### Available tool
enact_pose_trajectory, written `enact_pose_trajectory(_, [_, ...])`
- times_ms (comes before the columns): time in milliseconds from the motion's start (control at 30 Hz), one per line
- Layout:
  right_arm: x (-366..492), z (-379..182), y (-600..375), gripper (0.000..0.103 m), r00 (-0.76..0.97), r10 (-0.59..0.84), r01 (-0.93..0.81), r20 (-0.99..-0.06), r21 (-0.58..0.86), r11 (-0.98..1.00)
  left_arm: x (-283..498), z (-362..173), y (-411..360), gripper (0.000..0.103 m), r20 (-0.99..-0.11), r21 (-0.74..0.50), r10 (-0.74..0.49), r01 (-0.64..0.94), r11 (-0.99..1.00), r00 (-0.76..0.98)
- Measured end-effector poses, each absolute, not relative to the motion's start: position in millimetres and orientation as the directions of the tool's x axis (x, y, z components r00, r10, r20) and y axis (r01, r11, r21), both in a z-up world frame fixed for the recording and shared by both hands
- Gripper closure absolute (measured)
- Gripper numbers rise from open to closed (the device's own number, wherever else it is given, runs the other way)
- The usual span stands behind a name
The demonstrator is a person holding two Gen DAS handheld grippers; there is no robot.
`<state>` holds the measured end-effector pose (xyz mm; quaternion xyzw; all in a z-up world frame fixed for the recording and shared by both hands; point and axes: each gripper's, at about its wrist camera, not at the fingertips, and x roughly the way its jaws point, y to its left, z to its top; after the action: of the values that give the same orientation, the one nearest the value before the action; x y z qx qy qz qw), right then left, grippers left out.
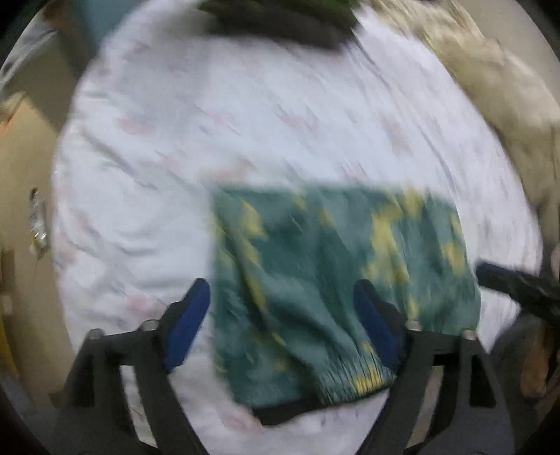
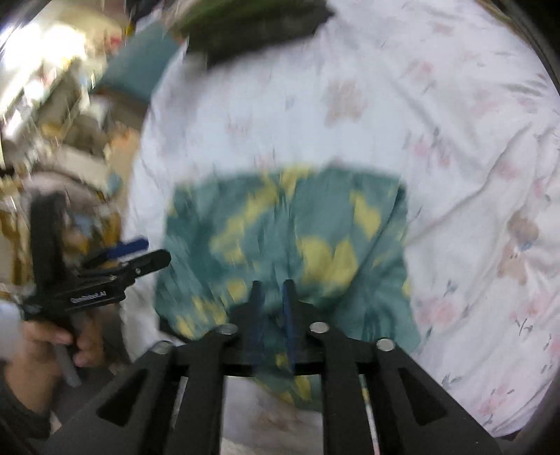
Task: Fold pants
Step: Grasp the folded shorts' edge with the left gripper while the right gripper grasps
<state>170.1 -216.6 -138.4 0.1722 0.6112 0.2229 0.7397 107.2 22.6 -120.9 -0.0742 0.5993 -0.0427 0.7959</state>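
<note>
The teal-and-yellow pants [image 2: 290, 238] lie folded on the floral bedsheet [image 1: 245, 115]. The right gripper [image 2: 274, 297] pinches their near edge; the left gripper [image 1: 280, 315] hovers released. Best to lay that edge squarely, then smooth.

Floral bedsheet [image 1: 245, 115], dark clothes [image 1: 280, 21] (far edge)

Right claw [image 2: 273, 297] pinches the teal pants [image 2: 287, 238].
</note>
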Motion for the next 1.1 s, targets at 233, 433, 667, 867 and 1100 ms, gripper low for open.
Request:
enact_pose_trajectory(233, [188,-127,-238,0.023,0.272,0.534,-0.021,-0.801,0.550,0.835,128,-117,82,0.014,-0.917,-0.191,-0.082,-0.248,0.950,0.391])
enact_pose_trajectory(433, [218,-140,-260,0.023,0.298,0.500,0.087,-0.813,0.545,0.834,145,-129,88,0.012,-0.912,-0.194,-0.063,-0.290,0.937,0.406])
enact_pose_trajectory(667, [234,-151,-276,0.023,0.277,0.426,0.094,-0.861,0.465,0.880,157,-141,88,0.012,-0.925,-0.177,-0.066,-0.270,0.946,0.375])
enact_pose_trajectory(867, [251,-179,-276,0.029,0.210,0.388,0.100,-0.897,0.415,0.904,171,-154,67,0.012,-0.924,-0.229,-0.160,-0.166,0.959,0.347])
enact_pose_trajectory(1100, [252,-205,-250,0.044,0.105,0.436,0.029,-0.894,0.441,0.897,184,-181,40,0.045,-0.946,-0.233,-0.211,-0.064,0.970,0.245])
